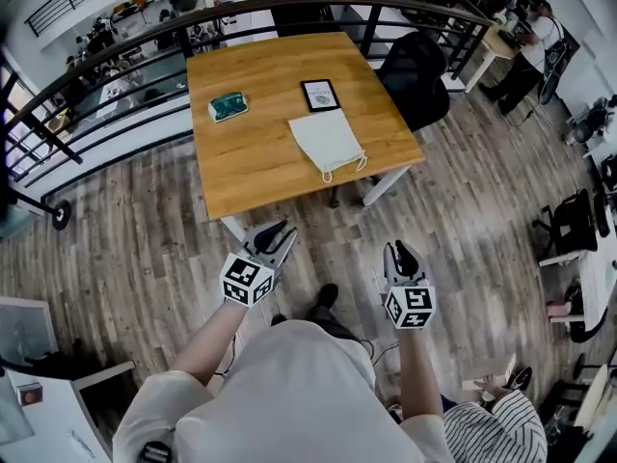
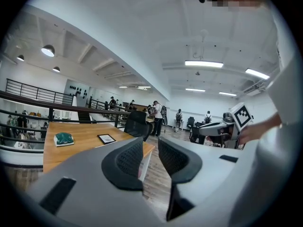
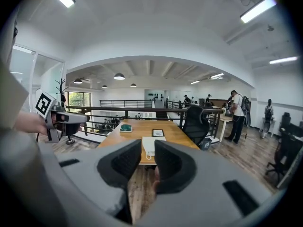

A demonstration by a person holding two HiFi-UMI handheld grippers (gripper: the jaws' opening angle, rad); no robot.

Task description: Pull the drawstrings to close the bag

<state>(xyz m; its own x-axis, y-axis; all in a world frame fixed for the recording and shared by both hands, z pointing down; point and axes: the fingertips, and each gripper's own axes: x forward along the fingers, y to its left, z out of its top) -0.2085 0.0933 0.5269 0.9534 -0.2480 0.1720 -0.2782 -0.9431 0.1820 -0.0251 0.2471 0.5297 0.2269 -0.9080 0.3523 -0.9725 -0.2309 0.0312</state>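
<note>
Left claw [image 2: 150,156]: jaws apart, nothing between them.
Right claw [image 3: 147,161]: also apart and empty.
Arms: both held out low in front of the person, with the claws tipped slightly down toward the table [image 1: 253,167] and well short of it.
Bag [image 1: 328,141]: white, lying flat near the table's front edge, with the cords [image 1: 328,175] at its near end.
Handling: probably light, soft cloth (it may slide when tugged), so pinch one cord loop with each claw.

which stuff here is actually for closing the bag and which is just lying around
For the job:
- white drawstring bag on the table
- its drawstrings at the near edge
- left gripper and right gripper, both open, empty, short of the table

Just lying about:
- teal object
- framed card
- black chair
</note>
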